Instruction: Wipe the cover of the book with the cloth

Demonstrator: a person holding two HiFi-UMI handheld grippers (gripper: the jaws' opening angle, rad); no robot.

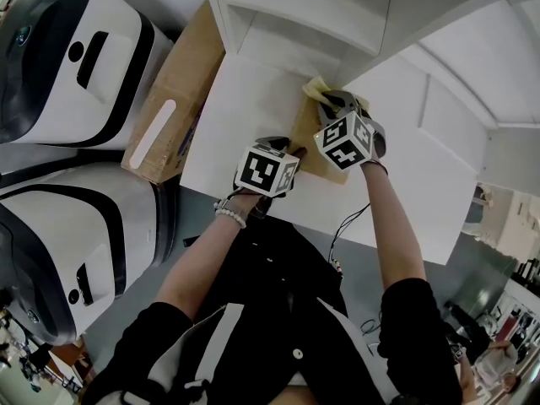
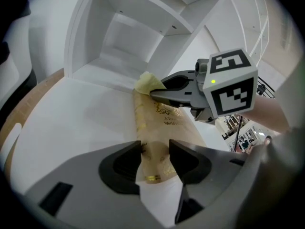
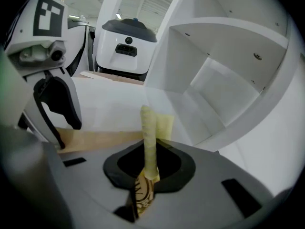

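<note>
On white table [image 1: 240,112] | left gripper [image 2: 155,160] clamps book [image 2: 167,125] | right gripper [image 3: 150,171] tilted down, pinching cloth [image 3: 148,128]

One book [image 1: 305,132], one yellow cloth [image 1: 316,89], one cardboard box [image 1: 173,99], one shelf unit [image 1: 295,7], two white machines [image 1: 76,66] [image 1: 67,251], plus left tongs [image 2: 155,152] and right tongs [image 3: 150,165].

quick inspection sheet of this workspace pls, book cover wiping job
surface: white table, no spills seen
job's things: tan book lying flat; yellow cloth at its far end
clutter: cardboard box against the table's left edge
grippers: left gripper seems clamped on the book's near end; right gripper shut on the cloth
cables: thin cable hanging by the table's near edge
surroundings: white shelf unit behind the table; white and black machines at left
</note>
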